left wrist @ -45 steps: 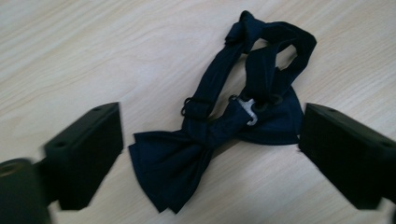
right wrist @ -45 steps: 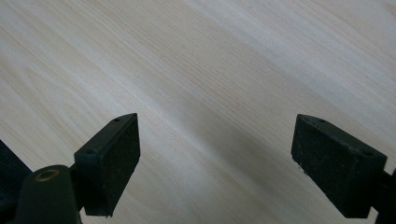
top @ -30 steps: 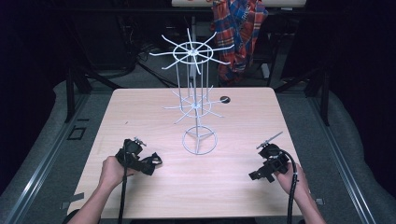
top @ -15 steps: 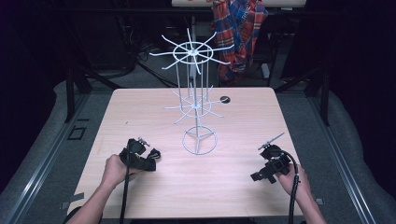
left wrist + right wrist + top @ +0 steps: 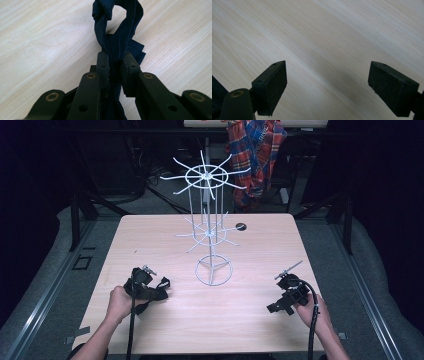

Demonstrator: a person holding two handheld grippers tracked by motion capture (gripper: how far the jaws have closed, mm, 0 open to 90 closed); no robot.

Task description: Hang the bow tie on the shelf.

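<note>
Currently, these lines are taking the scene from the cloth outward.
Cloth: dark navy folded fabric strap [image 5: 117, 47] is lying on the pale wooden table [image 5: 240, 315] at its near left, long axis running straight ahead of the jaws, loop end farthest.
Left gripper [image 5: 115, 65]: jaws are pinching the strap's near end.
Right gripper [image 5: 327, 87]: jaws are standing spread over bare wood, well apart from the strap.
Rack: white wire spinner stand [image 5: 209, 227] is standing mid-table, right of the strap; the left hand [image 5: 119, 302] is sitting nearer it.
</note>
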